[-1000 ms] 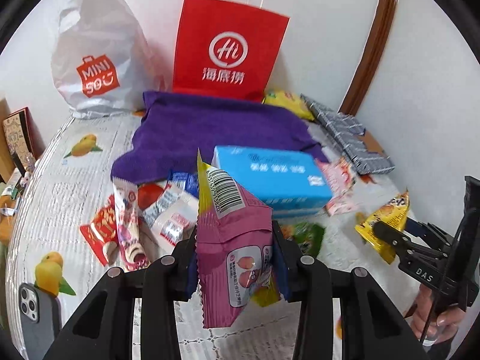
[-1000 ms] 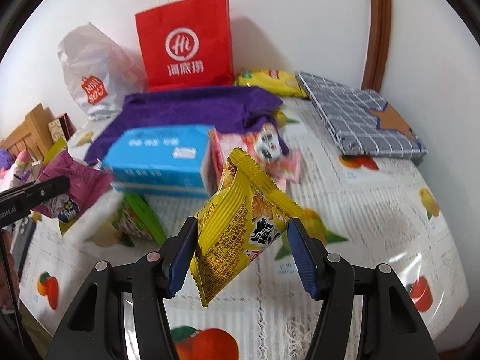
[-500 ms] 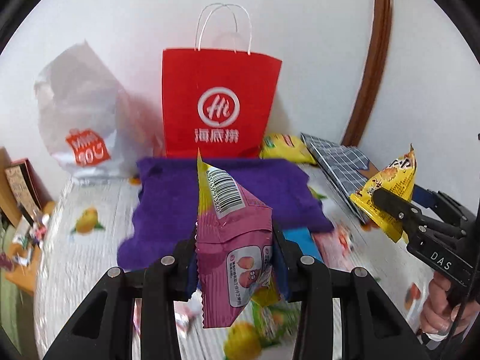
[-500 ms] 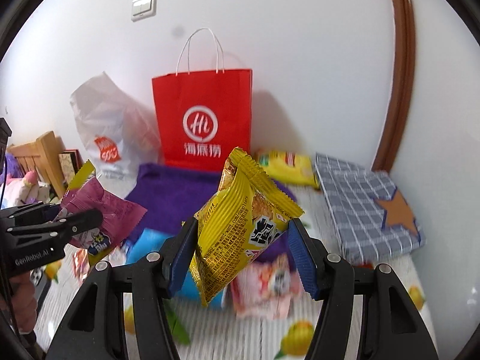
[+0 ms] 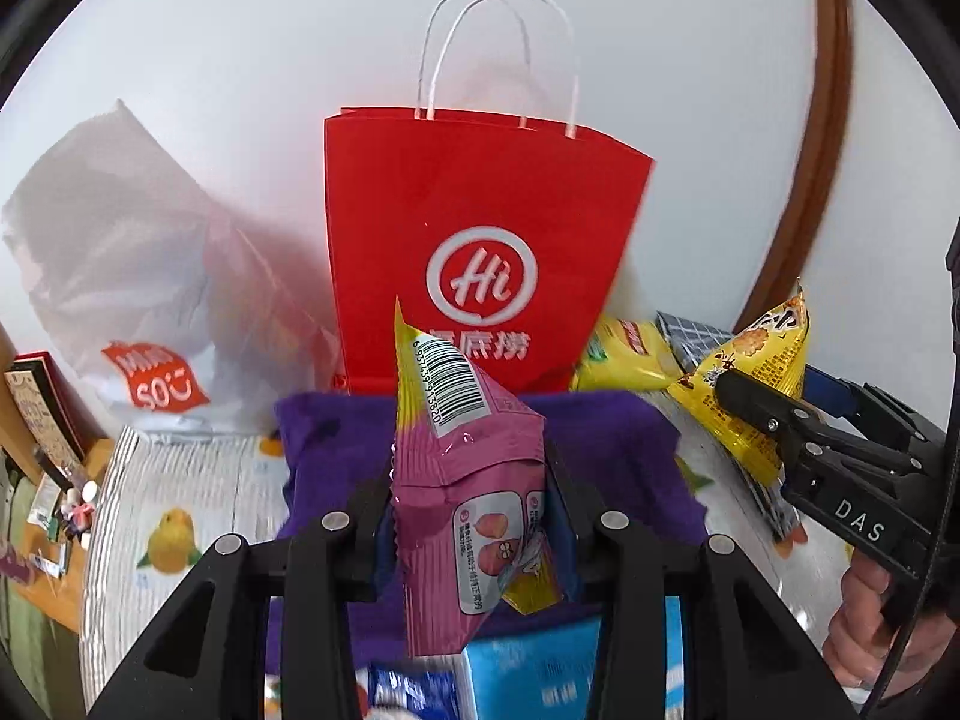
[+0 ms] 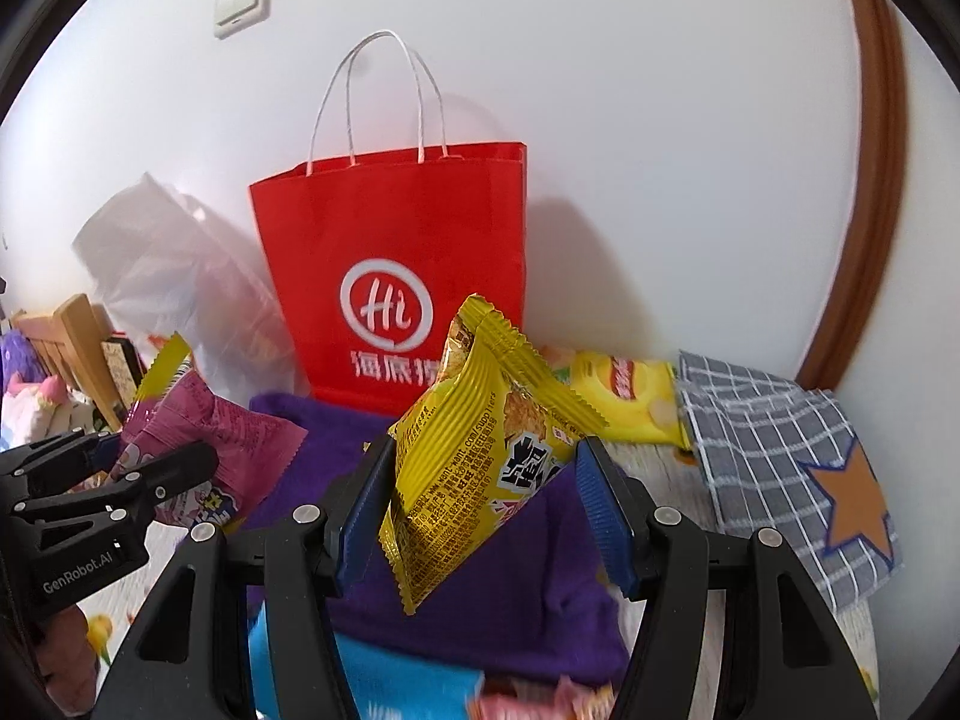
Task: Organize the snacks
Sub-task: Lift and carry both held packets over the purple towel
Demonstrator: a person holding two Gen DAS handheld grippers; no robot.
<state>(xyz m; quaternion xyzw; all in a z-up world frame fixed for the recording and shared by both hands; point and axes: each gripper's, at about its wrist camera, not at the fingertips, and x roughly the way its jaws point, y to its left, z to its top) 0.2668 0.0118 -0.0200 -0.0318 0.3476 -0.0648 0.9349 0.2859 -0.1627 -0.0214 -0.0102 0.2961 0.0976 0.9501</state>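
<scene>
I have the left gripper [image 5: 468, 516] clamped on a pink snack packet [image 5: 468, 480] at lower centre, and the right gripper [image 6: 486, 510] pinching a yellow snack packet [image 6: 480, 456] at centre. Both are carried in the air toward the red paper bag [image 6: 396, 276] standing mid-frame. Next, I judge, each must rise over its open rim before release.

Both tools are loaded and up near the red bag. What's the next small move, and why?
Probably carry the left tool with its pink packet forward and above the red bag. Its open top sits higher than both packets; the right tool grips the yellow packet beside it.
</scene>
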